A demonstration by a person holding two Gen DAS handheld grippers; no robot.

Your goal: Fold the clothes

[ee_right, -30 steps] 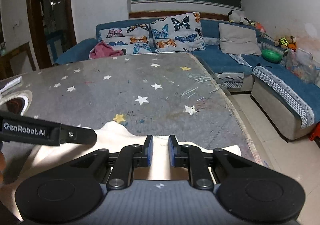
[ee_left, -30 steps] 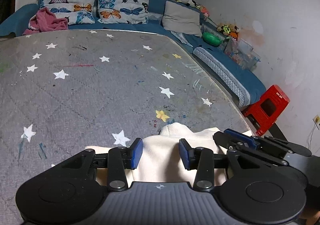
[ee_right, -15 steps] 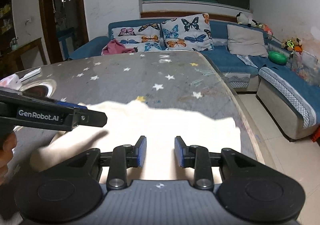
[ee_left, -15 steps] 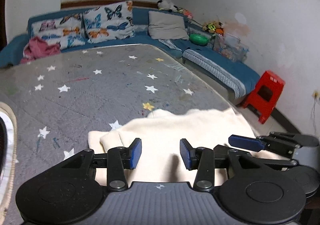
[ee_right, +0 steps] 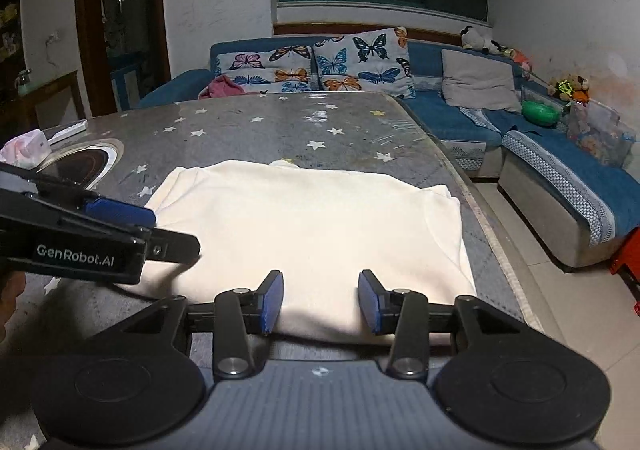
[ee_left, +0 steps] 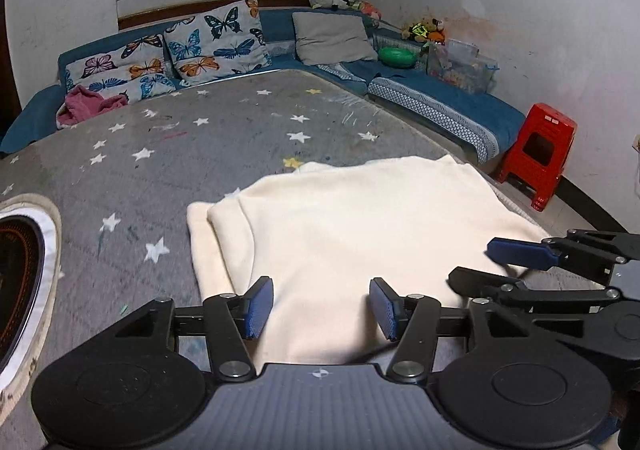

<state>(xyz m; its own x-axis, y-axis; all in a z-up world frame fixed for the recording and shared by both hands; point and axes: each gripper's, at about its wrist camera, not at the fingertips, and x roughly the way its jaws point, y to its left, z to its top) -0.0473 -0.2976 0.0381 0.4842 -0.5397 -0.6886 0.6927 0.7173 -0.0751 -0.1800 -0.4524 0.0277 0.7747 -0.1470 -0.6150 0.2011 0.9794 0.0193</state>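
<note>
A cream garment (ee_left: 352,226) lies folded flat on the grey star-patterned table (ee_left: 180,153); it also shows in the right wrist view (ee_right: 312,221). My left gripper (ee_left: 320,308) is open and empty, raised above the garment's near edge. My right gripper (ee_right: 320,300) is open and empty, also above the near edge. The right gripper shows at the right of the left wrist view (ee_left: 560,262). The left gripper shows at the left of the right wrist view (ee_right: 92,238).
A round inset burner (ee_right: 80,163) sits in the table at the left, with a pink-white cloth (ee_right: 24,149) beside it. A blue sofa (ee_right: 540,153) with butterfly cushions wraps the far and right sides. A red stool (ee_left: 540,153) stands on the floor at right.
Both grippers opened and let go of the garment, then lifted and pulled back. The garment now lies flat on the table with more of it in view.
</note>
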